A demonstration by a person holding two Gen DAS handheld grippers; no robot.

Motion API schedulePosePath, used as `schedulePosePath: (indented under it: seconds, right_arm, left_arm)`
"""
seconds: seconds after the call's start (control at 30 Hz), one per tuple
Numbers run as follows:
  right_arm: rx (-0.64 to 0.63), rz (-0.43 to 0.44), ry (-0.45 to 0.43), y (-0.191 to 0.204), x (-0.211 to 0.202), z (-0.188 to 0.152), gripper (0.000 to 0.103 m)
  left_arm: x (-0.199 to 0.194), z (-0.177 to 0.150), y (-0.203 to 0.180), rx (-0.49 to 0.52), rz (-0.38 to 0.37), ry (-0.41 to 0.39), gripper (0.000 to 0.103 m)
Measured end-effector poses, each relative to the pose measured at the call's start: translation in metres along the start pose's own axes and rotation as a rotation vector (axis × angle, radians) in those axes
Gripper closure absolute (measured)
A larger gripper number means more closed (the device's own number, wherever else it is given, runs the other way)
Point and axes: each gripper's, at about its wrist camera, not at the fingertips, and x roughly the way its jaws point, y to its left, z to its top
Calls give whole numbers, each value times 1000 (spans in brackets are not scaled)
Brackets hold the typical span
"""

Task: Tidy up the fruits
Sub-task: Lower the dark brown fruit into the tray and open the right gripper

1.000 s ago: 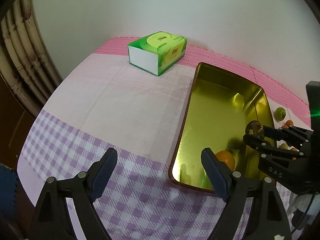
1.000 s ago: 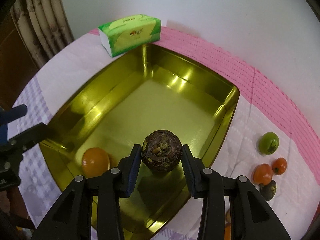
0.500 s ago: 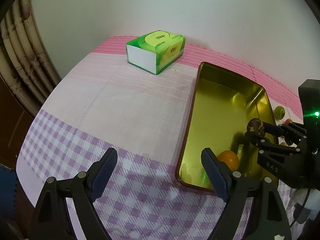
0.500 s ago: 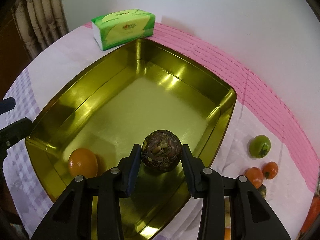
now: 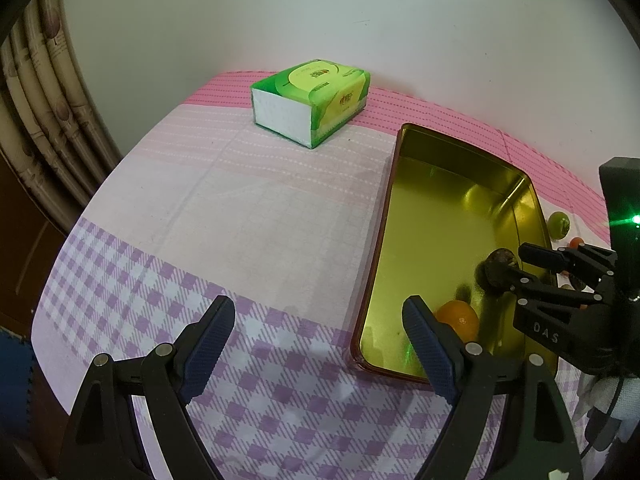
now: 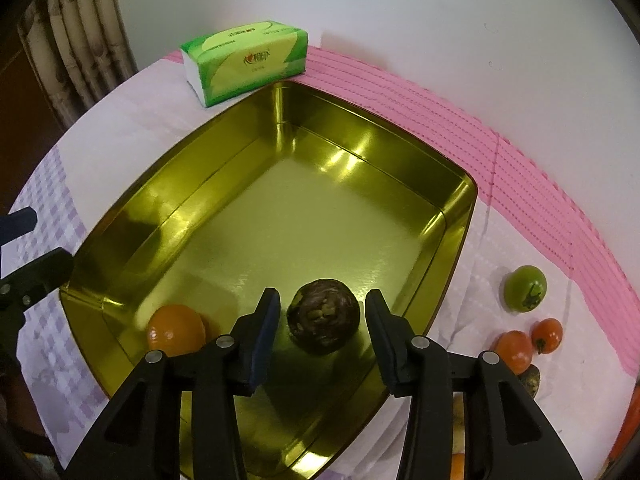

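A gold metal tray [image 6: 460,196] [image 5: 394,184] stands on the cloth. A dark brown round fruit [image 6: 323,316] [image 5: 498,266] lies on the tray floor near its right wall. My right gripper [image 6: 322,312] is open, its fingers apart on either side of the fruit with gaps showing. An orange [image 6: 176,330] [image 5: 458,320] lies in the tray's near left corner. My left gripper [image 5: 316,328] is open and empty above the checked cloth, left of the tray.
A green tomato [image 6: 525,288], two small red tomatoes [image 6: 514,350] and another dark fruit [image 6: 530,378] lie on the cloth right of the tray. A green tissue pack [image 5: 310,106] [image 6: 244,60] stands behind the tray by the wall. A curtain [image 5: 44,120] hangs at the left.
My right gripper has opened and let go of the dark fruit, which now rests on the tray floor. The left gripper stays open and has shifted only slightly.
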Motion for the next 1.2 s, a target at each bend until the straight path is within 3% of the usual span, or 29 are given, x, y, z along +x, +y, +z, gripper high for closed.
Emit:
schedulePosePath:
  seconds: [0.37, 0.6, 1.2]
  right_arm:
    - [33, 45, -71, 2, -36, -8, 56]
    - [67, 57, -106, -12, -67, -31, 55]
    - [304, -96, -64, -133, -115, -147, 55]
  left_arm:
    - [-3, -3, -7, 23, 8, -14, 20]
    - [-6, -4, -11, 37, 14, -21, 20]
    - [-8, -9, -25, 87, 21, -31, 20]
